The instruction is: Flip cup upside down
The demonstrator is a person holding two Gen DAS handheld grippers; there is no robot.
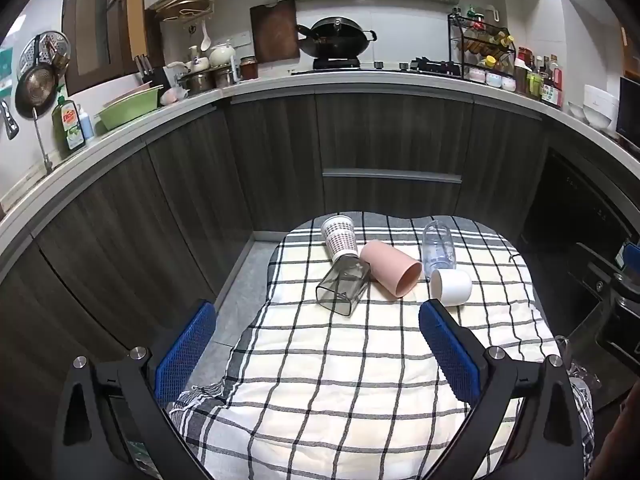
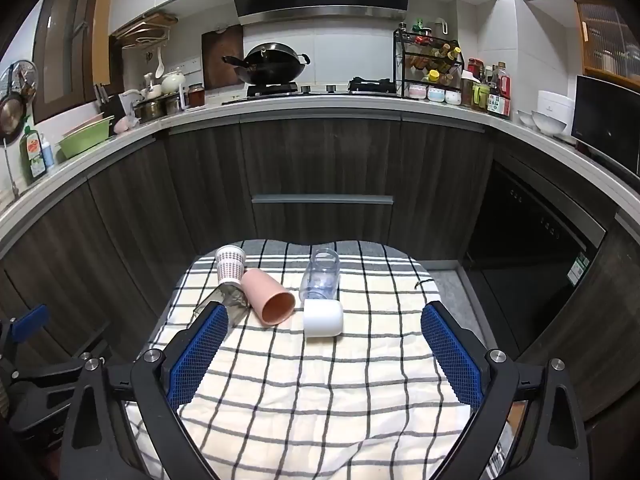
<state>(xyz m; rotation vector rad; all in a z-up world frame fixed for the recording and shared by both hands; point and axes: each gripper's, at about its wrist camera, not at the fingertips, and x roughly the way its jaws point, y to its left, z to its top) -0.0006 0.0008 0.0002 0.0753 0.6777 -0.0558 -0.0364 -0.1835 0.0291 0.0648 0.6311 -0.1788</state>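
Several cups lie on their sides on a checked cloth (image 1: pixel 340 360) (image 2: pixel 320 380) over a small table. A pink cup (image 1: pixel 391 267) (image 2: pixel 269 297) lies in the middle with its mouth toward me. A white cup (image 1: pixel 452 286) (image 2: pixel 323 318) lies to its right. A smoky square glass (image 1: pixel 343 288) (image 2: pixel 230 300) lies to its left. A patterned paper cup (image 1: pixel 340 235) (image 2: pixel 230 266) and a clear glass (image 1: pixel 438 246) (image 2: pixel 321 274) lie behind. My left gripper (image 1: pixel 318 316) and my right gripper (image 2: pixel 323 320) are open, empty and short of the cups.
Dark wooden cabinets and a curved white counter (image 1: pixel 360 82) with a wok (image 1: pixel 338 38), bottles and bowls stand behind the table. A dark oven front (image 2: pixel 532 240) is to the right. Grey floor (image 1: pixel 244 280) shows left of the table.
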